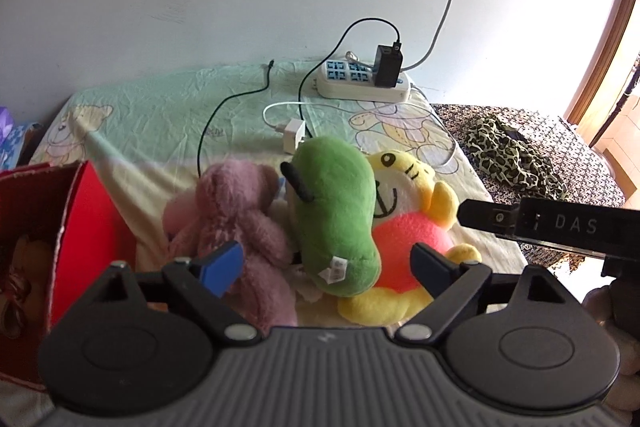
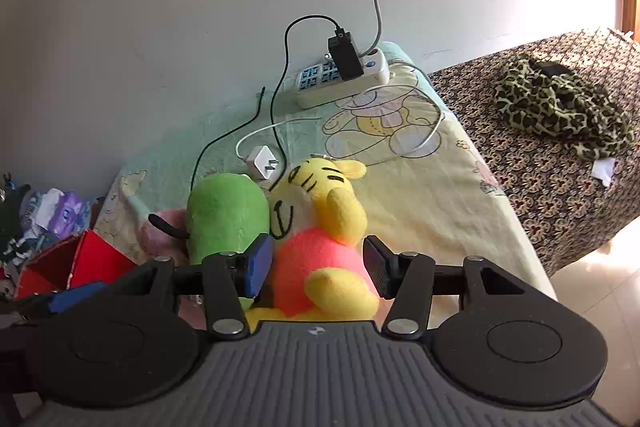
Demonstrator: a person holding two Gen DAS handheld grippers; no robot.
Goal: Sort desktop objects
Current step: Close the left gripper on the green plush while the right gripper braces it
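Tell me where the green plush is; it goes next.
Mid-table in both views, the green plush lies between the pink bear and the yellow tiger.

3 plush toys bunched together, center of both views, on pale cartoon-print sheet. Pink teddy (image 1: 236,223) at left, back to cam, slumped. Green plush (image 1: 336,215) in mid, upright-ish, black stub on its left side, white tag low on front, leaning on yellow tiger plush (image 1: 404,223). Tiger at right, w/ orange-pink belly, lying tilted. Red box (image 1: 80,227) at left edge, open, near teddy.
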